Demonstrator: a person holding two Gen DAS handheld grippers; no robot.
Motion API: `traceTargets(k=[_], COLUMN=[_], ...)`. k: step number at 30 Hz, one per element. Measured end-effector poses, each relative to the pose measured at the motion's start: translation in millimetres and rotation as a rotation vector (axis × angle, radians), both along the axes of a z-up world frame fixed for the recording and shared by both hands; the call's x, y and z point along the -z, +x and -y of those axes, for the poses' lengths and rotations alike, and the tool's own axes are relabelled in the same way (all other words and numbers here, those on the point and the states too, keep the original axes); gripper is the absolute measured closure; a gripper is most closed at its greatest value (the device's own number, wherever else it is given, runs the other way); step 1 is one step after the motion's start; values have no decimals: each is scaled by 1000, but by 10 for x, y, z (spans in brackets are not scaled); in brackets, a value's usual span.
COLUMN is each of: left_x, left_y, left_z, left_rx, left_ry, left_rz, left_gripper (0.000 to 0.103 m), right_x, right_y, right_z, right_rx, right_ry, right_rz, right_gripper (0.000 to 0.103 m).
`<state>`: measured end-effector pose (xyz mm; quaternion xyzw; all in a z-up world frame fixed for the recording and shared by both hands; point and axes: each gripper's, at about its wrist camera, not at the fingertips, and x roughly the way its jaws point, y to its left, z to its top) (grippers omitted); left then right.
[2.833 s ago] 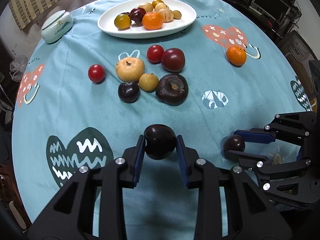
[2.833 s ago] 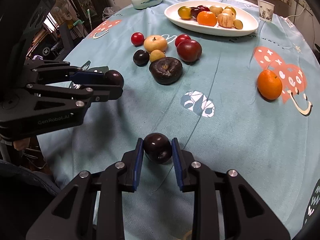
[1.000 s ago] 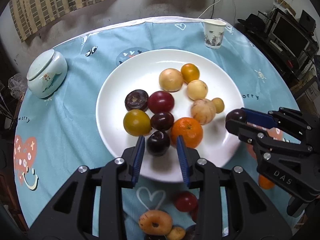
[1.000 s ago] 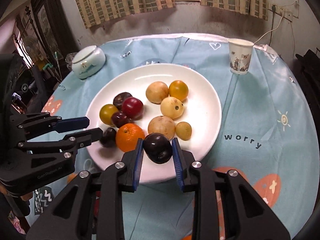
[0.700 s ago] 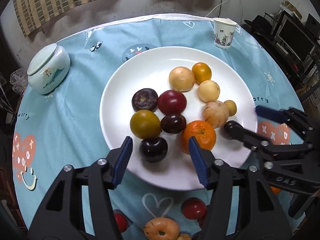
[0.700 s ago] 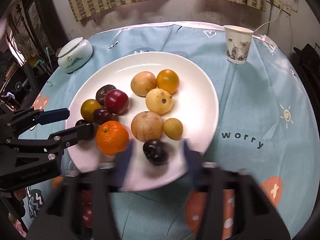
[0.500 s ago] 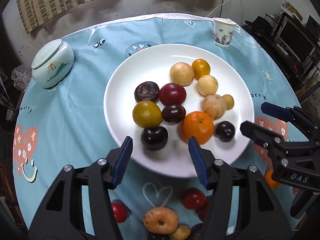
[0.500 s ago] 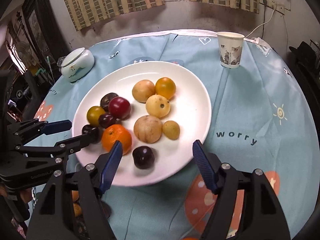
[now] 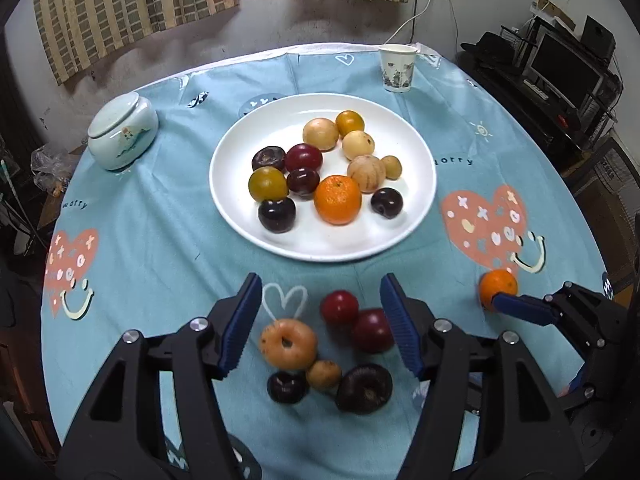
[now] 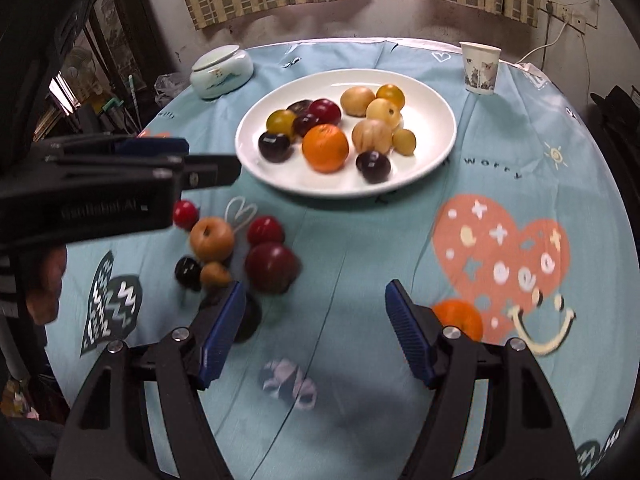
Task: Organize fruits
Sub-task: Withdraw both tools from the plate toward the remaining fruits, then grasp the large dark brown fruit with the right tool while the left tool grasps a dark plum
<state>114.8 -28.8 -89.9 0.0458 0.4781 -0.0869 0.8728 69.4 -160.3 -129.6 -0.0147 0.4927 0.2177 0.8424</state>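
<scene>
left tongs (image 9: 320, 322) apart, empty, above loose fruit (image 9: 288, 343) near the surface's (image 9: 160, 216) front edge. right tongs (image 10: 314, 326) apart, empty. plate (image 9: 240, 200) holds two dark plums (image 9: 277, 215).

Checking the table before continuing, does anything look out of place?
Yes: one round orange mandarin sits alone on the blue tablecloth's pink heart print, apart from the white plate and from the loose fruit cluster.
</scene>
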Motion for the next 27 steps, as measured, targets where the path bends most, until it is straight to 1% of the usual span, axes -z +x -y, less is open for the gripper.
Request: traceTargets(k=[7,14,17,22,24,27], left_x=[-222,-259,-154,217,292,323], left_y=[-376,-638,-750,-904,-968,-1040], left_z=[-41,-161,-368,-901,-1067,-1196], left_rx=[8,-12,-57,-208,-249,-272], left_ry=[8,16,19,20,14,14], left_rz=[51,60,40,-74,-98,-107], left_gripper=[37,32,29,29,29,29], right_x=[-96,-96,-44,143,228,345], right_y=[-393,-589,-638,-645,-580,-435], right_z=[30,-65,-153,-405,-507,-623], right_rx=[1,-19,-41,-88,-94,-85], right_ry=[24,13,6,-36,-59,-78], right_rz=[3,6,5,1,-1,-14], right_gripper=[30,30,30,30,30,30])
